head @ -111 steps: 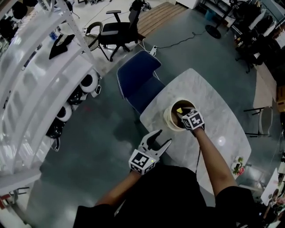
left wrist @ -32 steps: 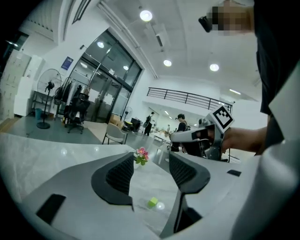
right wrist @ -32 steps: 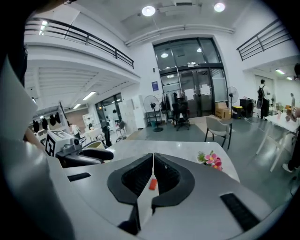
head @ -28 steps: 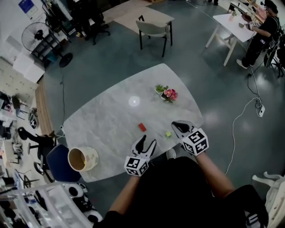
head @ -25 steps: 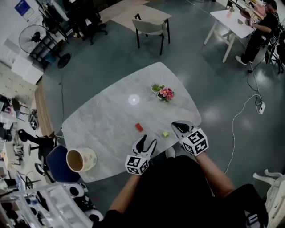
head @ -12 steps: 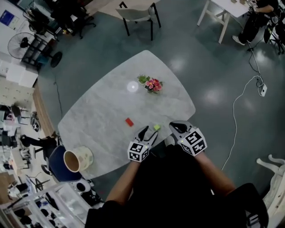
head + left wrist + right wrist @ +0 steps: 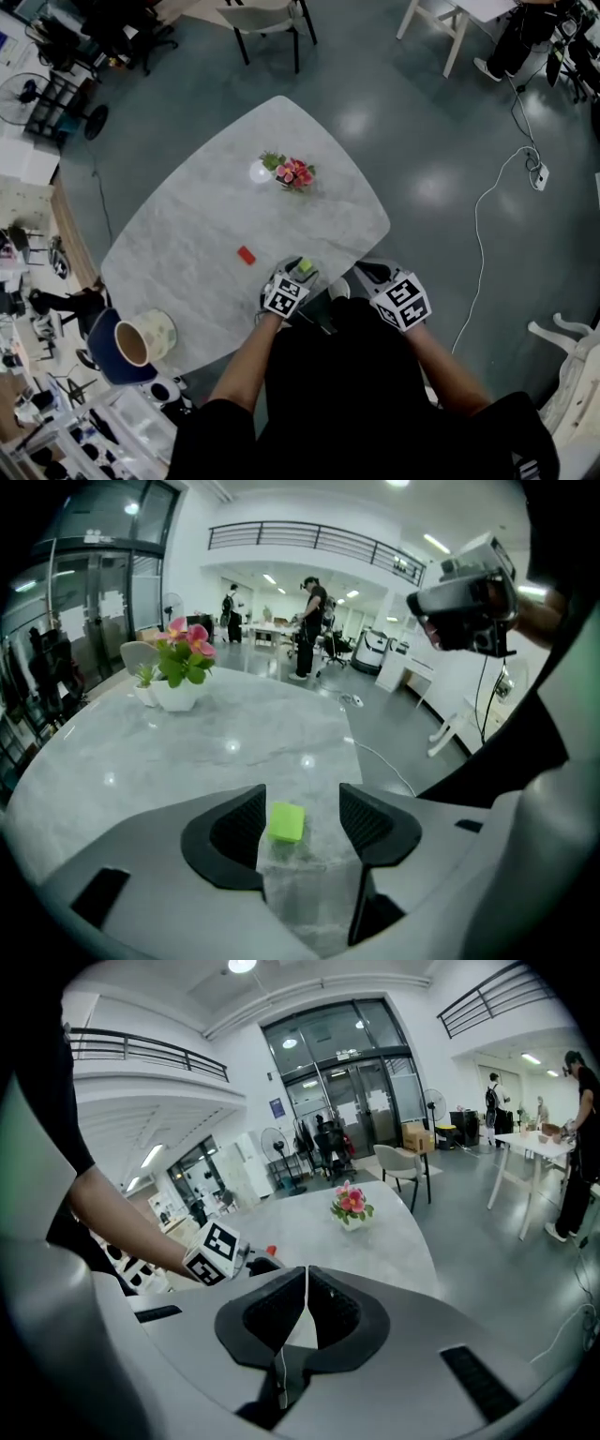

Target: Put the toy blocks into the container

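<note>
While the right gripper is closed and empty, the left gripper stands spread around the green block on the table.

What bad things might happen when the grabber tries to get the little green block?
The green block lies between the left gripper's open fingers, nearer one side, so closing might nudge or twist it instead of pinching it squarely. It also sits close to the table's near edge, so a push could knock it off. The container stands far off at the table's corner, so a weak grip may drop the block on the way.
</note>
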`<state>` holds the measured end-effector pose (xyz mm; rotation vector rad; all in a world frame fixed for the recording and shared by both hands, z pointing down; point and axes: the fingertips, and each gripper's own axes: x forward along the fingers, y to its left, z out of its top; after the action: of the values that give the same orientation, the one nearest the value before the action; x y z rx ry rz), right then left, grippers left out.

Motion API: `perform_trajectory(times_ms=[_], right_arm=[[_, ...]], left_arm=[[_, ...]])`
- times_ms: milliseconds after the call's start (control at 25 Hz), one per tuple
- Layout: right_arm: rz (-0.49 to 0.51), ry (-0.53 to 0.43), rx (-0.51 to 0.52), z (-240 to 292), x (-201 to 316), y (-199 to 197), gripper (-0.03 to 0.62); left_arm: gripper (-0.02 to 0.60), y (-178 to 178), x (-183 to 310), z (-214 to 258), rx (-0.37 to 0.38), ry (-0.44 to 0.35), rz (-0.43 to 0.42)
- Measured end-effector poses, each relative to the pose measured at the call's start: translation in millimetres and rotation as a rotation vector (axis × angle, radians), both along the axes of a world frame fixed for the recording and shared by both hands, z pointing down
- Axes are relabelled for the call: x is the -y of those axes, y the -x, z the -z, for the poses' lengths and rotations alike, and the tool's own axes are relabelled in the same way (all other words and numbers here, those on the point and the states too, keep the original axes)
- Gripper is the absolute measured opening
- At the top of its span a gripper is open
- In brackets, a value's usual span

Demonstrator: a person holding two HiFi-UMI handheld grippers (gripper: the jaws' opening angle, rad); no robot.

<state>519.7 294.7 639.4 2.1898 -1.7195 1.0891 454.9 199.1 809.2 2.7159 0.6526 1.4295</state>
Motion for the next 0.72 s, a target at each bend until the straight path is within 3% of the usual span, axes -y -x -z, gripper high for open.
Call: perform_trajectory(times_ms=[280,480,600,720], right_arm=[[0.000,0.015,0.028,-13.0,-7.7,4.7,0.008],[-0.018,-0.002,0.049,-14.9,1.0,5.1,0.008],[-0.031,-0.021,0.055,-9.6,8.8,5.6,0.008],[-0.028,-0.022,0.054,-5.6,13.2,8.4,0.008]], left_arm=[[0.229,4.8,4.5,-35.3,0.091,-0.022,-0.028],[0.226,1.1,11.8,-46.6,0.136,-0.016,0.008],[0.162,2.5,15.7,-51.6,0.167,-0.030,0.017],[0.156,2.6,14.5,-48.3,0.177,-0.007,0.023]])
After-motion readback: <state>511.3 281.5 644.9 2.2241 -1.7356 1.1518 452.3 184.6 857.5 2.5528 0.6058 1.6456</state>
